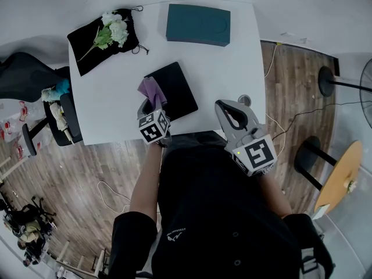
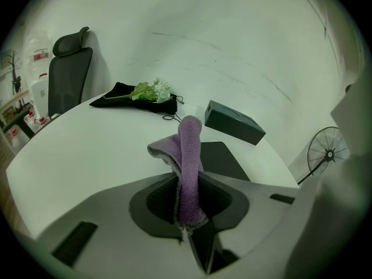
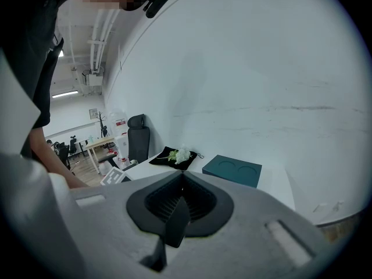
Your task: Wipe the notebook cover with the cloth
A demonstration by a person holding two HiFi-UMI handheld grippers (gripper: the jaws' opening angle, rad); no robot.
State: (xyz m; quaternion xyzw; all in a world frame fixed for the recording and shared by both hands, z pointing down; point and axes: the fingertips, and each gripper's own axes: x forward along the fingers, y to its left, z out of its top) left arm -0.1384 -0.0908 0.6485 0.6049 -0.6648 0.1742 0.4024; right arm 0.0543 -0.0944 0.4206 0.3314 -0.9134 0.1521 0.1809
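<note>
A black notebook (image 1: 174,89) is seen lying flat on the white table (image 1: 116,97), close to its near edge and turned at a slant to it. A purple cloth (image 1: 152,90) is gripped by the left gripper (image 1: 150,106), whose 2 jaws are pressed against a fold of the fabric. In the left gripper view the cloth (image 2: 189,150) is shown standing up out of the left gripper (image 2: 185,182), with a loose flap drooping to the left. Beyond it, part of the notebook (image 2: 226,158) cover is visible. From the head view the cloth is placed over the notebook's near left corner; whether fabric and cover are touching cannot be told.

The right gripper (image 1: 225,110) is held at the table's near edge, to the right of the notebook and apart from it. In its own view the right gripper (image 3: 181,185) is seen with its 2 jaws brought together and nothing between them.

At the far side of the table a teal box (image 1: 197,24) with 2 round recesses in its lid is set. At the far left corner, white flowers (image 1: 115,29) are laid on a black cloth bag (image 1: 87,45). A black office chair (image 2: 67,68) is stood at the table's left side.
</note>
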